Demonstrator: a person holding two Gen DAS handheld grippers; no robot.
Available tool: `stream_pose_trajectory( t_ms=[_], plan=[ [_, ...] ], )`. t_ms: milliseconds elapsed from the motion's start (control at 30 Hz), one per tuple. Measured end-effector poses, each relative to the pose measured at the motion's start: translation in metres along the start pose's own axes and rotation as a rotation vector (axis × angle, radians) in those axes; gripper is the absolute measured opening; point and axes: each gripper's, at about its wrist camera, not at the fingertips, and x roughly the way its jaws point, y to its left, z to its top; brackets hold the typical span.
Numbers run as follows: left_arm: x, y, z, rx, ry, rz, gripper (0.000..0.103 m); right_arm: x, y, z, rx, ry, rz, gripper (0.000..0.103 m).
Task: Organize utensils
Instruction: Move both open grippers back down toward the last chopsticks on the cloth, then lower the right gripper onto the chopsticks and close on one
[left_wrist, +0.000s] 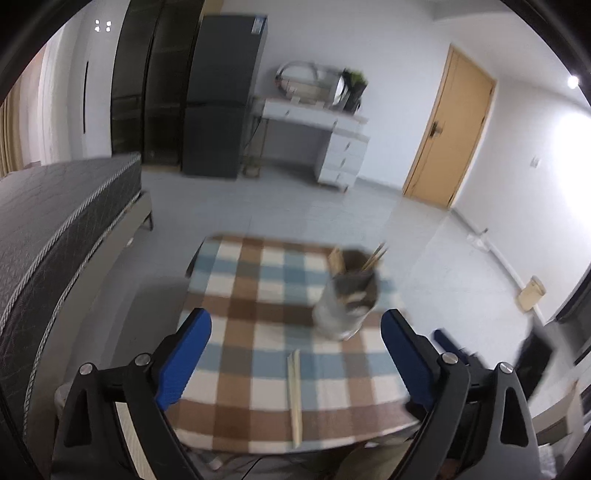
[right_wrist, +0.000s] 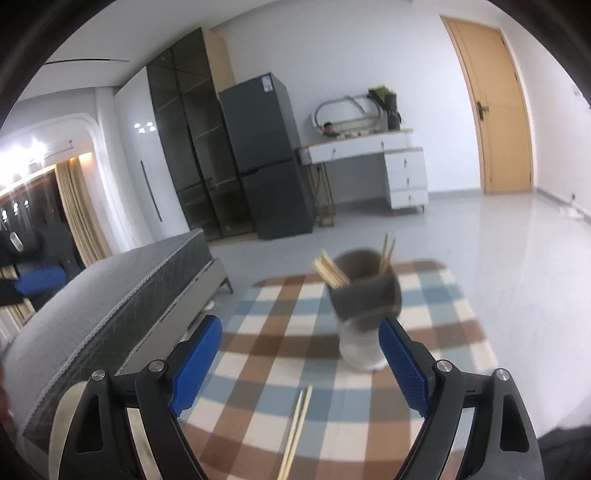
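From my two wrist views I judge the job mostly done but not finished. The grey cylindrical utensil holder with a pale lower half (right_wrist: 364, 314) stands upright on the table covered in a brown, blue and cream checked cloth (right_wrist: 258, 373), toward its far right part. Several light wooden chopsticks (right_wrist: 330, 273) already stand inside the holder, one bundle leaning left and a thinner pair (right_wrist: 387, 251) leaning right at the rim. I count that as the finished share.

What is left, as far as I can see, is one pair of pale wooden chopsticks lying flat on the cloth (left_wrist: 294, 398), on the near side of the holder and apart from it, running roughly toward me. The right view shows the same pair between its fingers, closer to the table's near edge.

My left gripper (left_wrist: 295, 354) has its jaws spread wide and holds nothing; it hangs above the near part of the table, the loose pair roughly centred between its blue pads (left_wrist: 186, 354). My right gripper (right_wrist: 301, 369) is likewise wide and empty, its right pad just beside the holder in the view; I cannot tell whether they touch. Both views are blurred, so finer detail escapes me. I see no other utensils on the cloth.
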Motion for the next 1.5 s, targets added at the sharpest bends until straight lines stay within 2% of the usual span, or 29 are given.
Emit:
stream_pose_trajectory(
  t_ms=[67,133,200,267,367,600,767,1033,1233,1500],
  plan=[
    [0.024,0.009,-0.014,-0.013,0.028,0.015,0.09,0.006,0.0,-0.01,-0.007,0.037,-0.009,0.087],
    [0.043,0.018,-0.031,-0.013,-0.004,0.041,0.09,0.015,-0.003,-0.018,-0.016,0.076,-0.022,0.087],
    [0.065,0.019,-0.039,0.018,0.038,0.04,0.09,0.031,-0.006,-0.023,-0.034,0.147,-0.036,0.087],
    [0.09,0.021,-0.044,0.037,0.088,0.047,0.09,0.043,-0.012,-0.027,-0.033,0.179,-0.063,0.087],
    [0.113,0.03,-0.047,0.024,0.102,0.094,0.09,0.06,-0.022,-0.036,0.009,0.237,-0.068,0.087],
    [0.154,0.058,-0.056,-0.052,0.178,0.149,0.09,0.1,-0.031,-0.059,0.029,0.381,-0.08,0.087],
    [0.179,0.07,-0.064,-0.049,0.224,0.179,0.09,0.134,-0.026,-0.071,-0.001,0.471,-0.08,0.087],
    [0.19,0.086,-0.057,-0.095,0.254,0.237,0.09,0.19,-0.015,-0.083,-0.06,0.598,-0.101,0.084],
    [0.193,0.096,-0.054,-0.129,0.285,0.25,0.09,0.223,-0.008,-0.089,-0.086,0.681,-0.116,0.077],
    [0.193,0.103,-0.048,-0.154,0.305,0.269,0.09,0.242,-0.004,-0.088,-0.131,0.718,-0.159,0.07]
  ],
)
